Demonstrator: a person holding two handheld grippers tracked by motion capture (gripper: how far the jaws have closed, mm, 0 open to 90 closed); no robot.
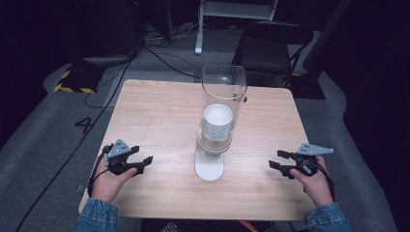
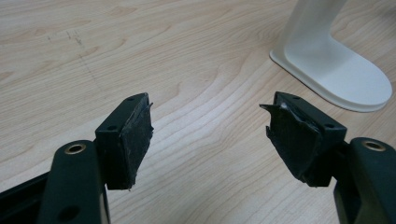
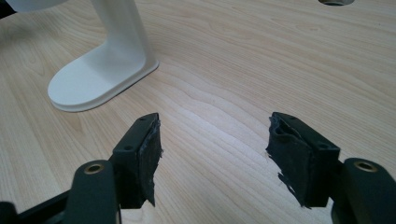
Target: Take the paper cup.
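A clear tube dispenser [image 1: 223,92] stands at the table's middle on a white foot [image 1: 209,166] and holds a stack of white paper cups [image 1: 217,123]. My left gripper [image 1: 145,163] rests low at the table's left front, open and empty, aimed toward the foot. My right gripper [image 1: 276,160] rests at the right front, also open and empty. In the left gripper view the black pads [image 2: 137,135] stand wide apart over bare wood, with the white foot [image 2: 334,70] at the upper right. In the right gripper view the foot [image 3: 100,77] lies at the upper left, beyond the open gripper [image 3: 212,144].
The wooden table [image 1: 159,116] stands on grey carpet. A dark folding chair [image 1: 270,46] stands behind the far edge, with black cables [image 1: 159,55] on the floor. A round hole [image 3: 334,2] in the tabletop appears at the top of the right gripper view.
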